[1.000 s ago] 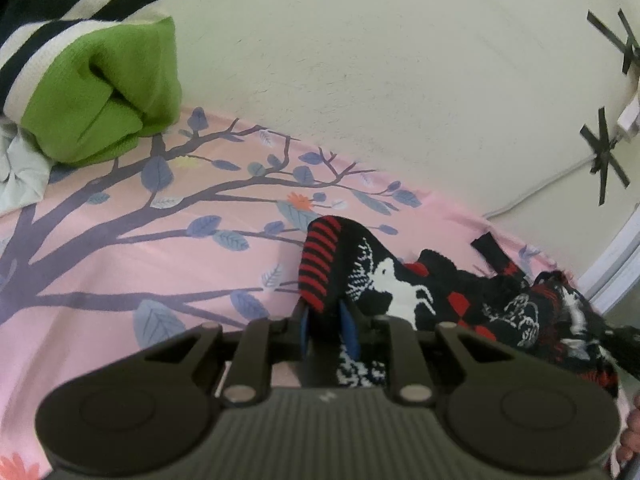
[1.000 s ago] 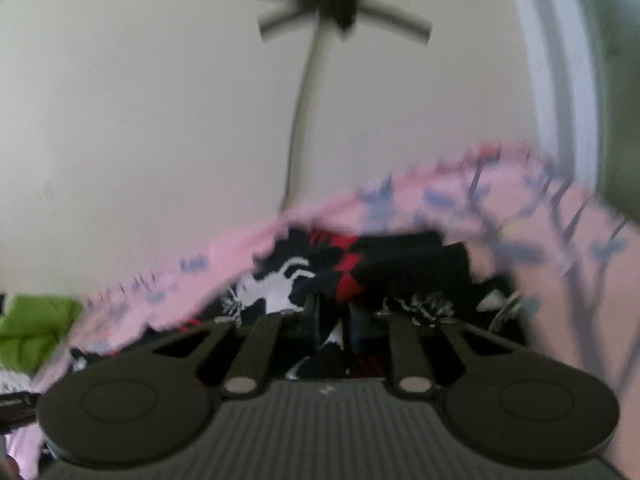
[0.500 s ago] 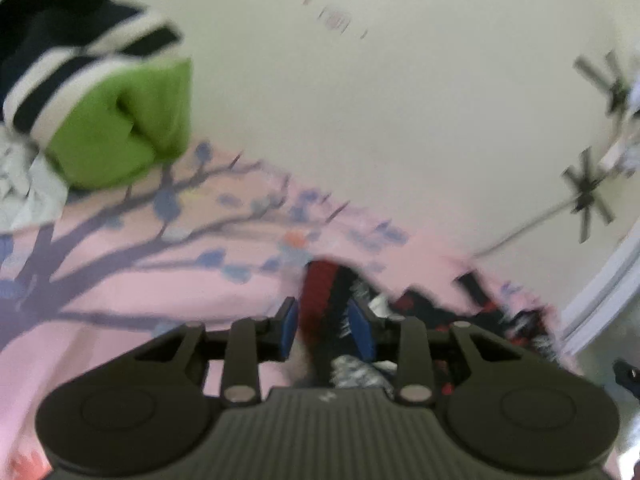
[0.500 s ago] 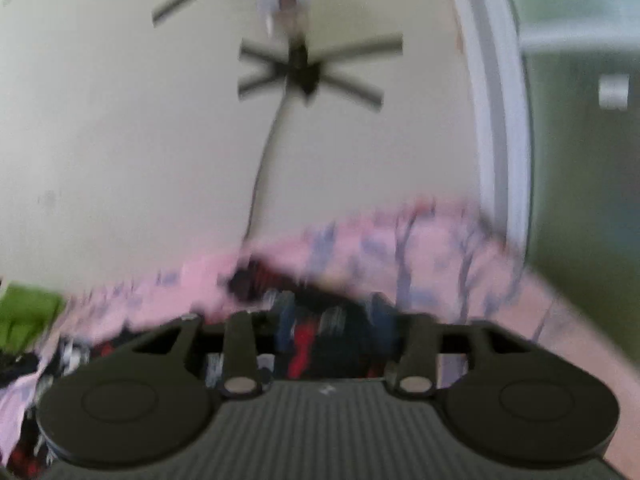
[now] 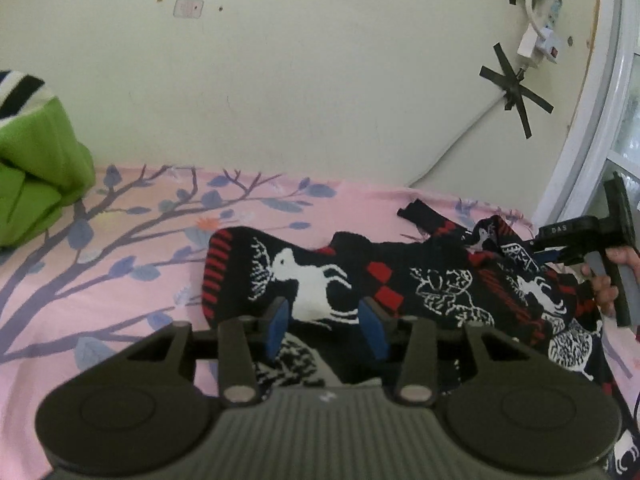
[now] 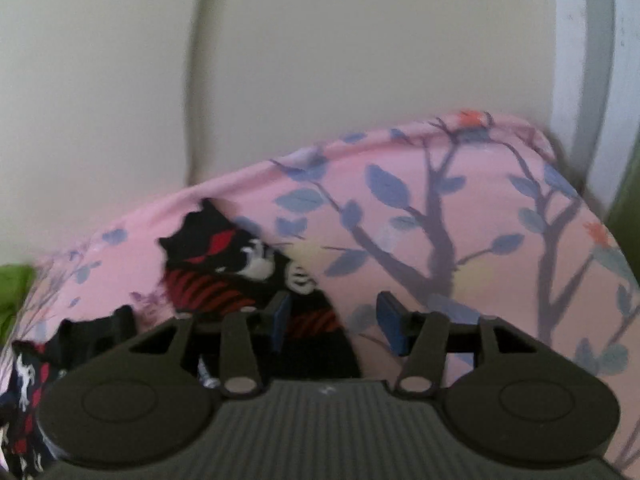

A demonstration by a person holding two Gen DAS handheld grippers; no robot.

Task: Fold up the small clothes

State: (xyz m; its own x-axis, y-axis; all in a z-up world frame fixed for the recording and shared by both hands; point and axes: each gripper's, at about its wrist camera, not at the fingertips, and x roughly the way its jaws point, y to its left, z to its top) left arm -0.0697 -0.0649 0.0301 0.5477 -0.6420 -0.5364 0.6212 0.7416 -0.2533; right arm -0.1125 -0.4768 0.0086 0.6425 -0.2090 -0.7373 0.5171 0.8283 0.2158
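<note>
A black knit garment (image 5: pixel 320 276) with white deer and red stripes lies spread on the pink tree-print sheet (image 5: pixel 120 248). My left gripper (image 5: pixel 325 330) hovers at its near edge. Its jaws are opening, and the deer patch shows between the blue pads (image 5: pixel 276 326), which do not press on it. In the right wrist view, my right gripper (image 6: pixel 335 324) stands open over the garment's bunched end (image 6: pixel 224 276). A red-striped fold lies by its left pad, untouched. A hand (image 5: pixel 604 280) holds that gripper at the garment's right end.
A green garment with a black-and-white striped band (image 5: pixel 36 184) is piled at the left against the cream wall. A taped cable and plug (image 5: pixel 536 40) hang on the wall. A white door frame (image 5: pixel 592 128) stands beside the bed's right end.
Both grippers were shut on the garment and have let go. The left one has pulled back, and the cloth lies flatter. The right one has swung right to the garment's end.
</note>
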